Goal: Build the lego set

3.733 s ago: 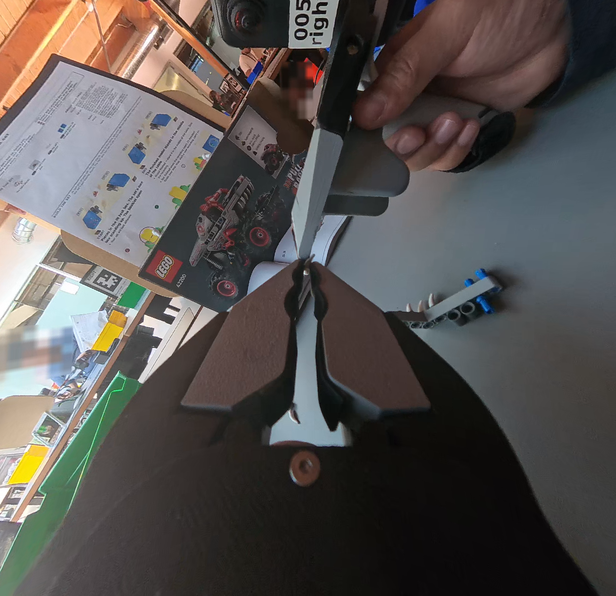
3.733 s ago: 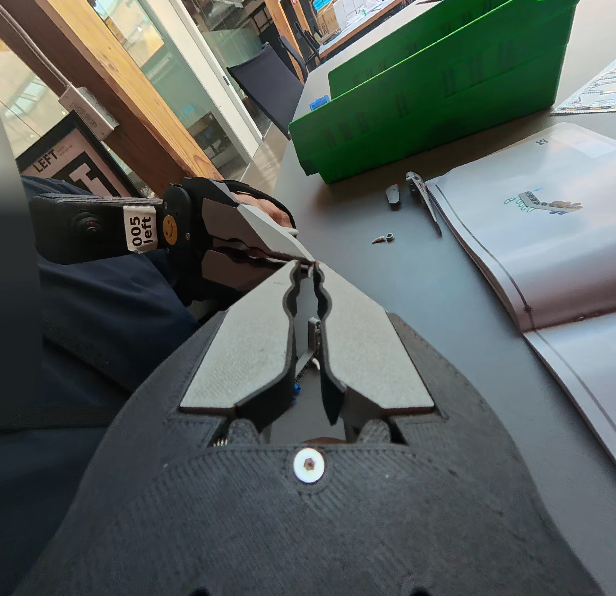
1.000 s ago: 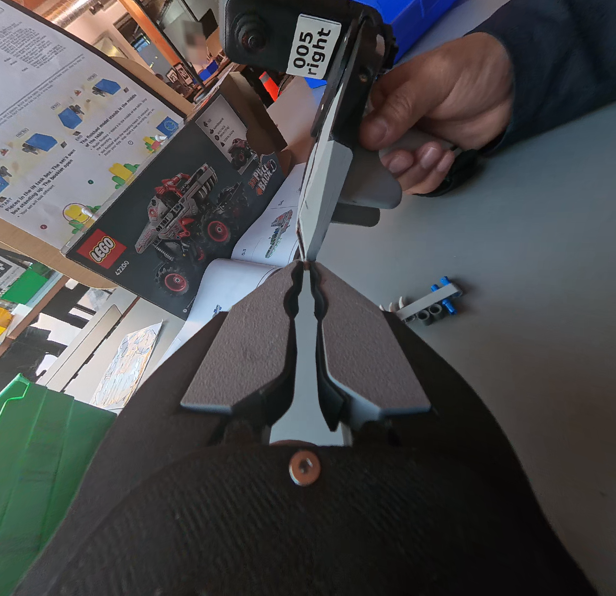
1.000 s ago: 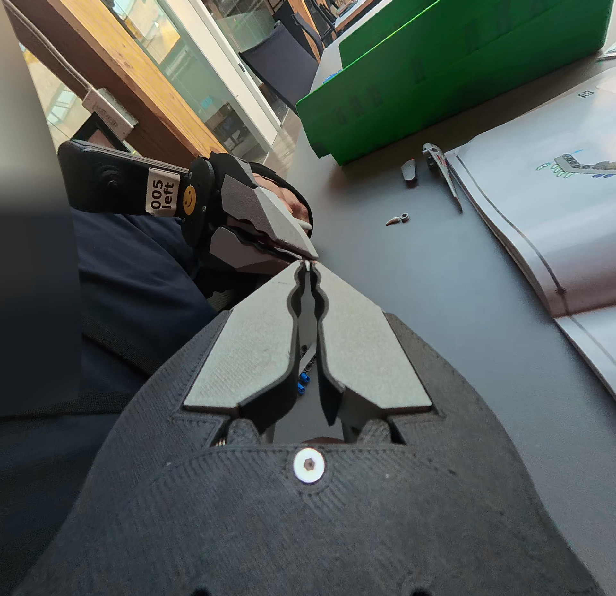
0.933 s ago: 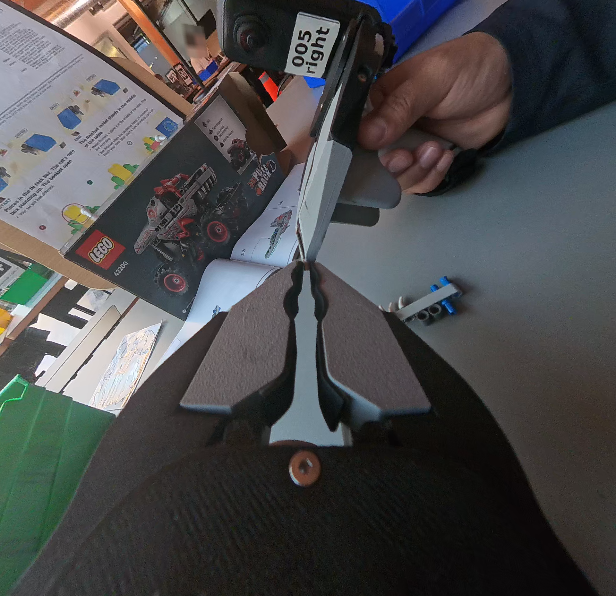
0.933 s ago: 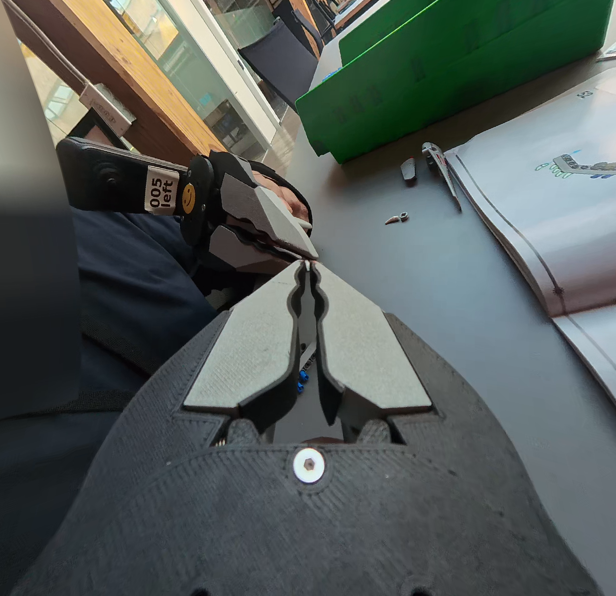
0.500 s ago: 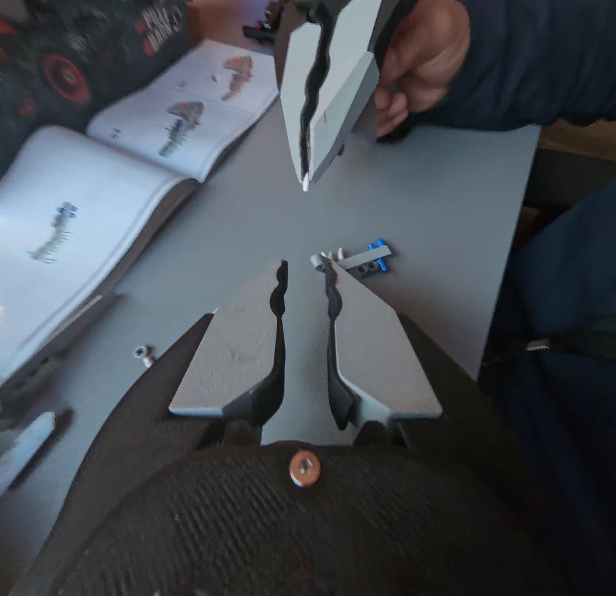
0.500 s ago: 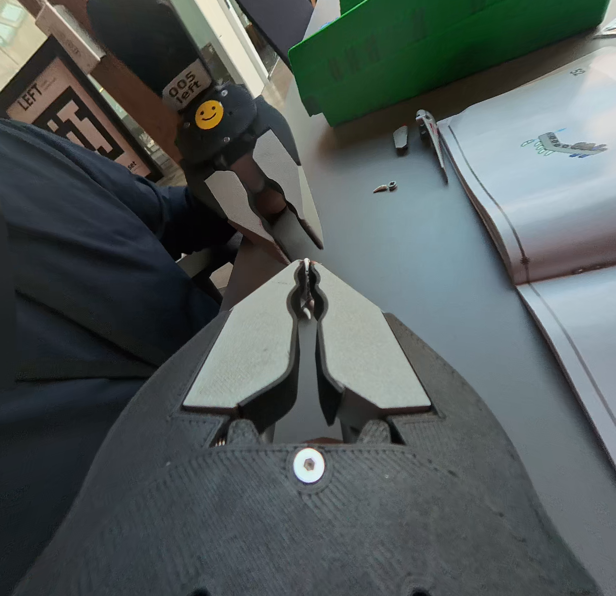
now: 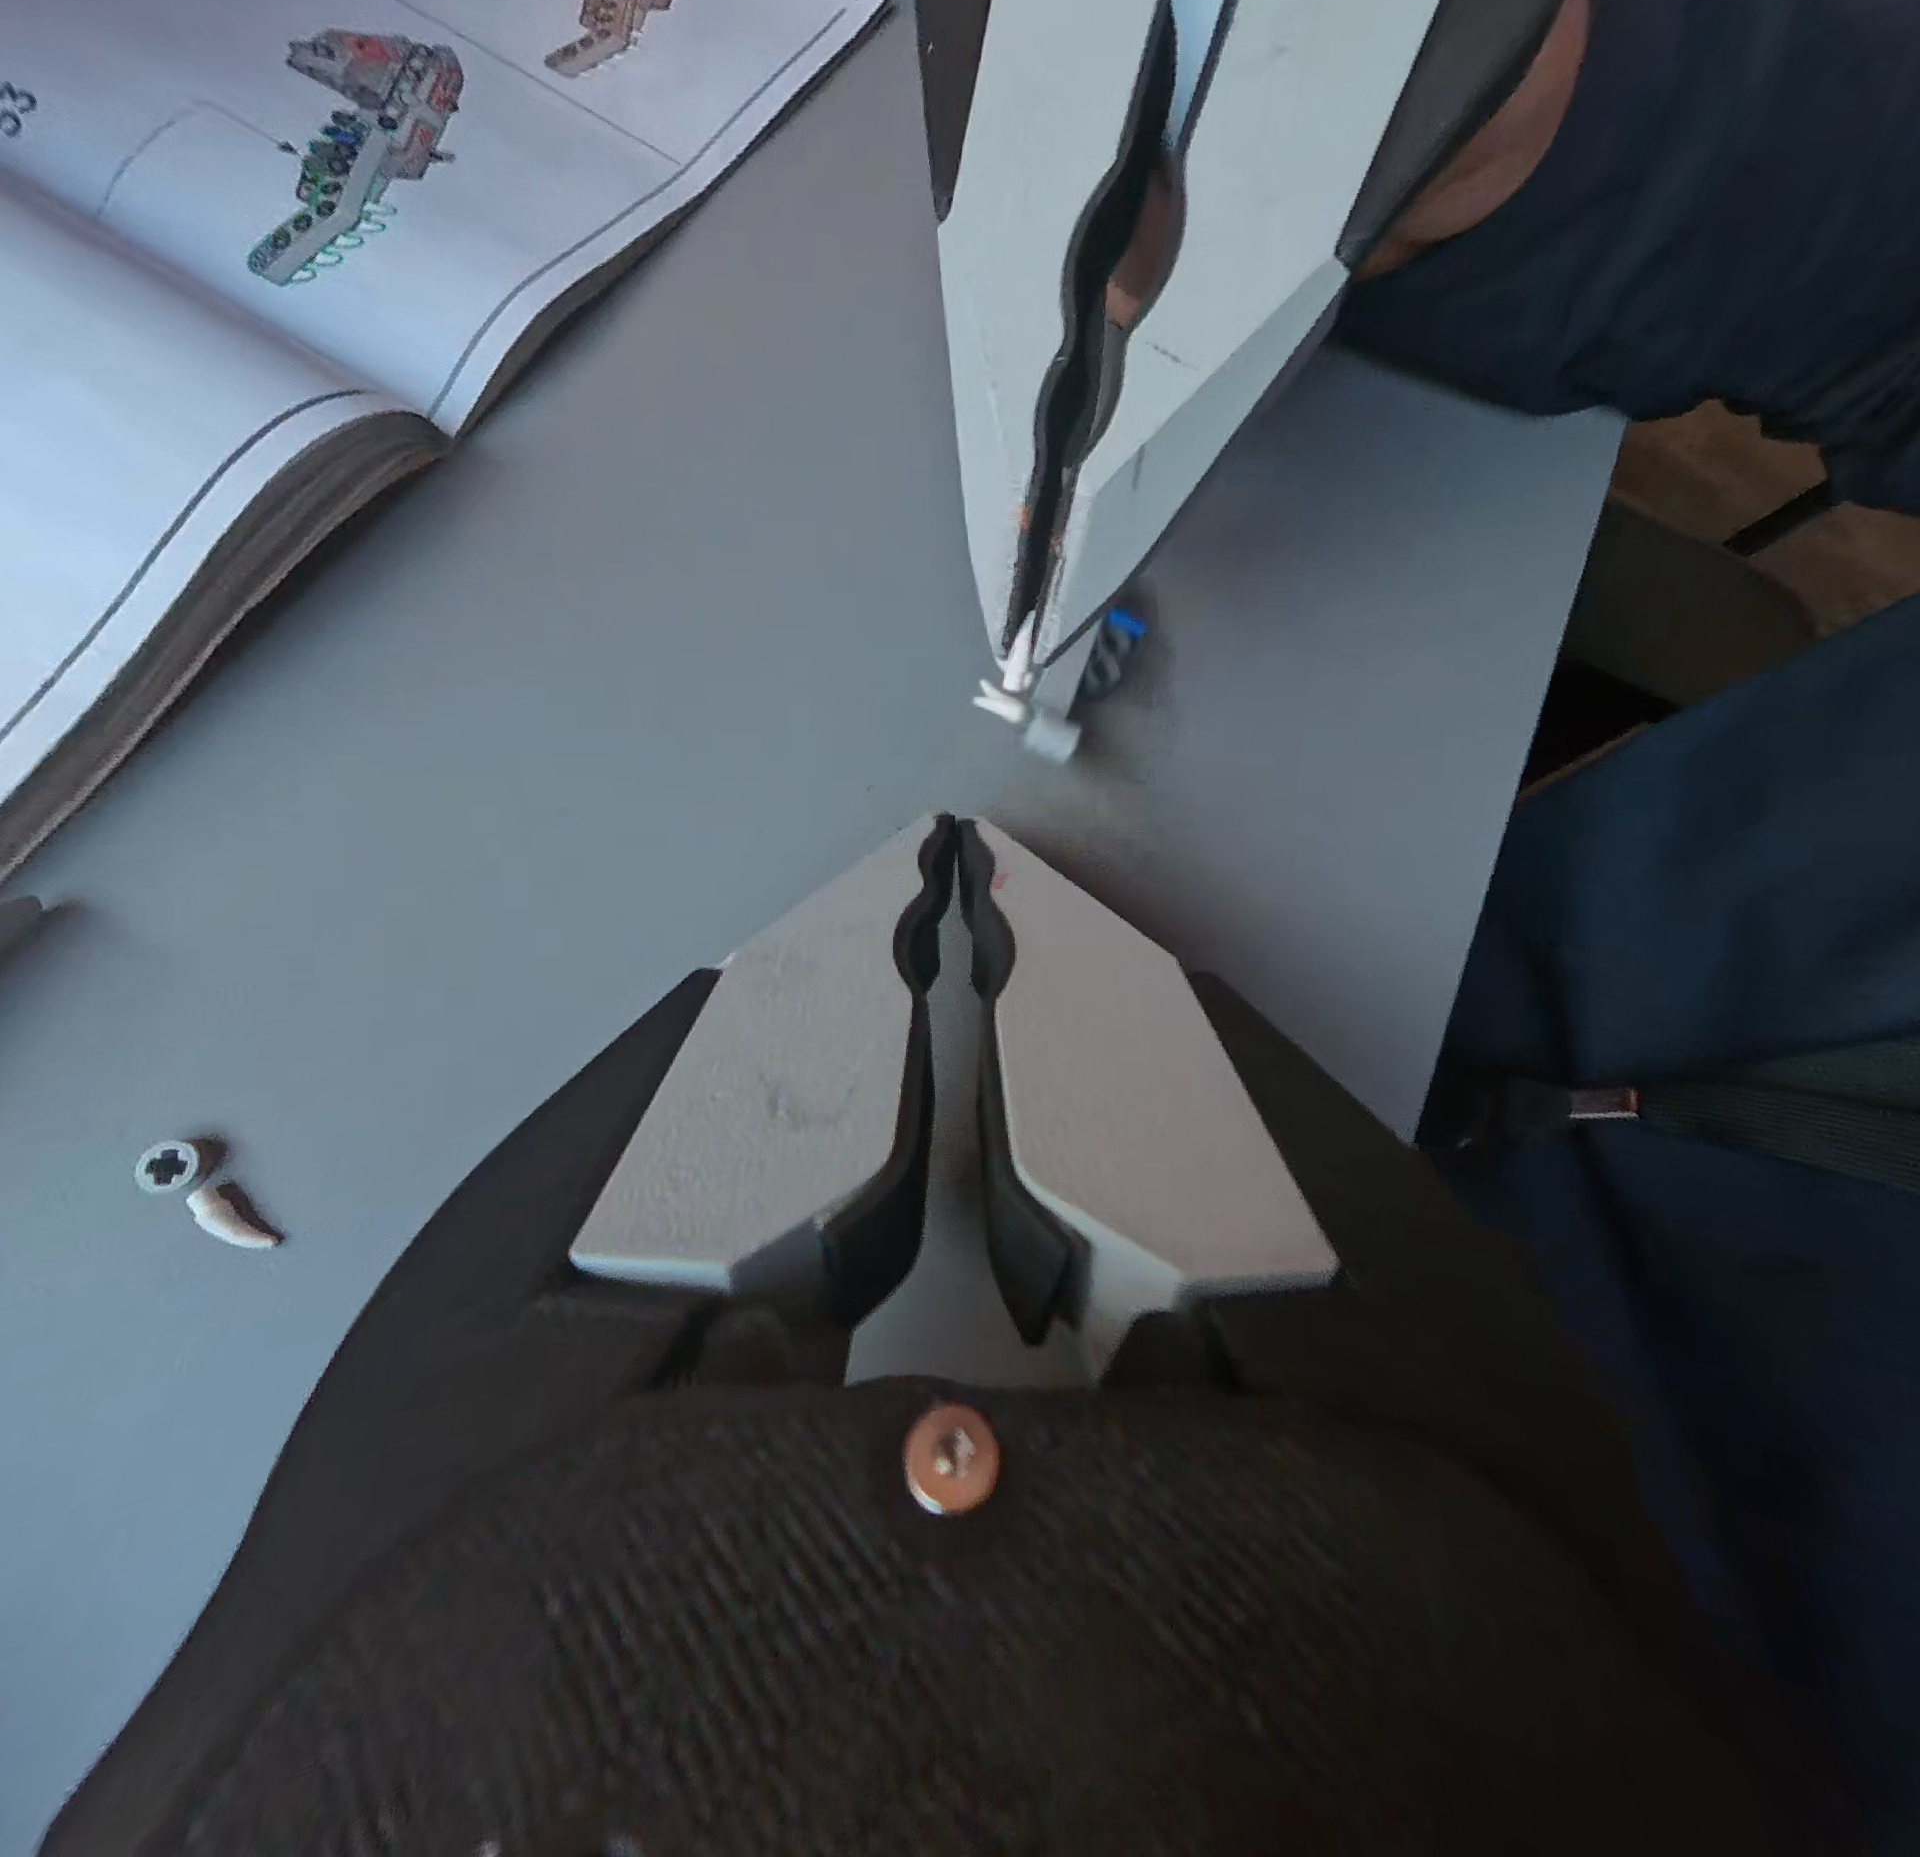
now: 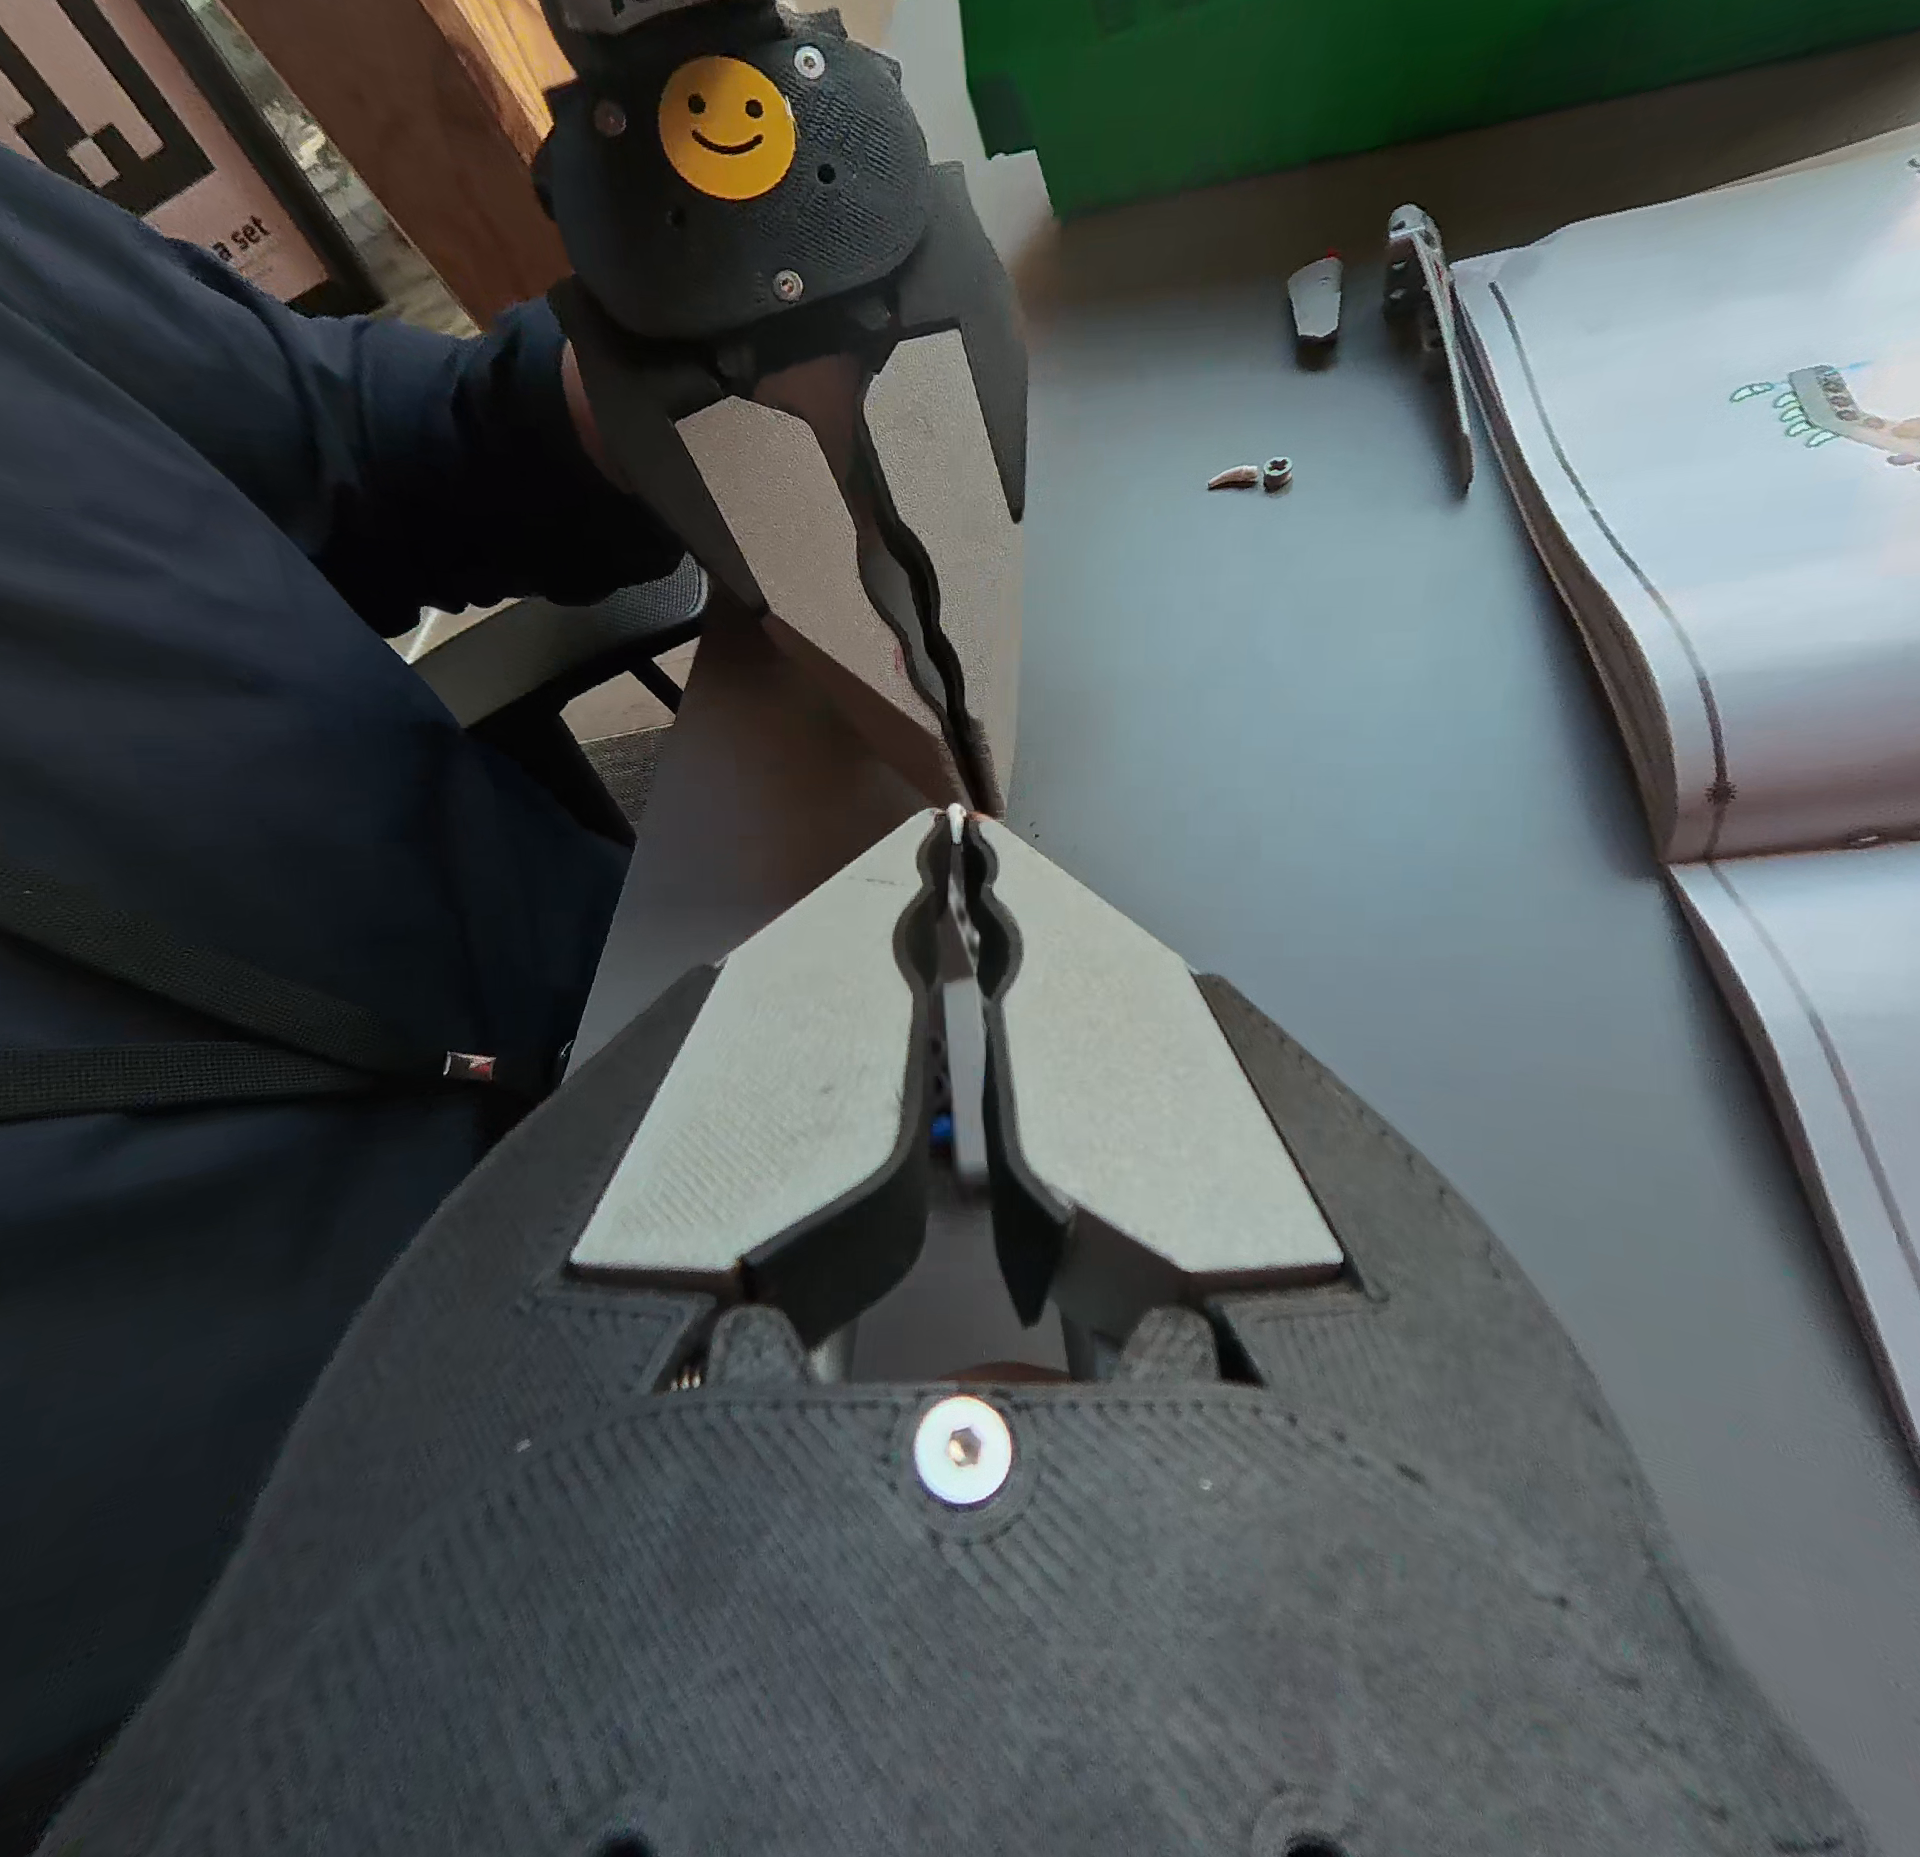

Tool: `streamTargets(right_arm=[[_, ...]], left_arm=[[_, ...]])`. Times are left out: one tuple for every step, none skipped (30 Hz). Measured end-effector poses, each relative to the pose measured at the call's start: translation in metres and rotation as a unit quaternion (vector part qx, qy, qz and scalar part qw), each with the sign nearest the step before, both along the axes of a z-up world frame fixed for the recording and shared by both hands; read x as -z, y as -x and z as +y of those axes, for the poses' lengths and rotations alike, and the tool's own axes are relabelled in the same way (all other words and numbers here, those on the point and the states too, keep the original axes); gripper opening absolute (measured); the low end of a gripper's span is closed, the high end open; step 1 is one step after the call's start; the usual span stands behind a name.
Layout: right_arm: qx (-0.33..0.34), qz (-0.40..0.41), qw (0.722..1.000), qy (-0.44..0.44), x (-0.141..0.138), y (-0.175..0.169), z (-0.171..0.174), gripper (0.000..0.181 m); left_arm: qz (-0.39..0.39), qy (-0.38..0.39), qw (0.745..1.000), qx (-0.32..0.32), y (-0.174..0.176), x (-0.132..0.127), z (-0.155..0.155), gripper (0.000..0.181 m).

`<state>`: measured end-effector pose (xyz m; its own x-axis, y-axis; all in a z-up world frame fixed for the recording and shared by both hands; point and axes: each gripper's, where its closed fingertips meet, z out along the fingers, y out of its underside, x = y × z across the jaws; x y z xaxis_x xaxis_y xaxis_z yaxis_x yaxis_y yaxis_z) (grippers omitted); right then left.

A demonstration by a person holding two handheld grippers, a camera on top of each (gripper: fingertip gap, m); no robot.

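Left wrist view: left gripper (image 9: pixel 957 822) at lower centre, jaws closed together, nothing between them. Just past its tips, right gripper (image 9: pixel 1023 654) comes down from the top of the frame, jaws pinched on a small white tooth piece (image 9: pixel 1019 662), tip right above the grey lego beam assembly (image 9: pixel 1055 732) with blue pins on the grey surface (image 9: pixel 623 664). Lower left: loose tooth piece (image 9: pixel 237 1215) beside a small round grey connector (image 9: pixel 166 1169). Upper left: open instruction booklet (image 9: pixel 260 280).

Right wrist view: right gripper (image 10: pixel 957 820) jaws pinched, white tip showing at the front; left gripper (image 10: pixel 961 758) just beyond, tips almost meeting it. Farther, upper right: two grey lego parts (image 10: pixel 1423 290) beside the booklet (image 10: pixel 1714 457), green bin (image 10: pixel 1455 51) at top.
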<state>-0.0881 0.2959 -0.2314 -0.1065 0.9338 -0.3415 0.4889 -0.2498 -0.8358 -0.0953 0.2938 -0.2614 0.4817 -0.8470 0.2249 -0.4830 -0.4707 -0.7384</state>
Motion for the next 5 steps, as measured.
streamTargets(right_arm=[[0.000,0.001,1.000,-0.001,-0.0002,-0.0010,-0.0002,0.000],[0.001,0.001,1.000,0.000,-0.0002,-0.0016,0.0002,0.000],[0.005,0.001,1.000,0.001,-0.0001,-0.0020,0.0015,0.000],[0.009,0.001,1.000,0.003,-0.0001,-0.0024,0.0033,0.000],[0.013,0.002,1.000,0.005,-0.0004,-0.0030,0.0053,0.000]], left_arm=[[0.000,-0.008,1.000,-0.002,0.0002,-0.0011,0.0009,0.000],[0.001,-0.009,1.000,-0.002,0.0007,-0.0011,0.0012,0.000],[0.005,-0.005,1.000,-0.006,0.0026,0.0008,0.0026,0.000],[0.011,0.001,1.000,-0.010,0.0048,0.0036,0.0036,0.000],[0.015,0.009,1.000,-0.011,0.0068,0.0057,0.0042,0.000]])
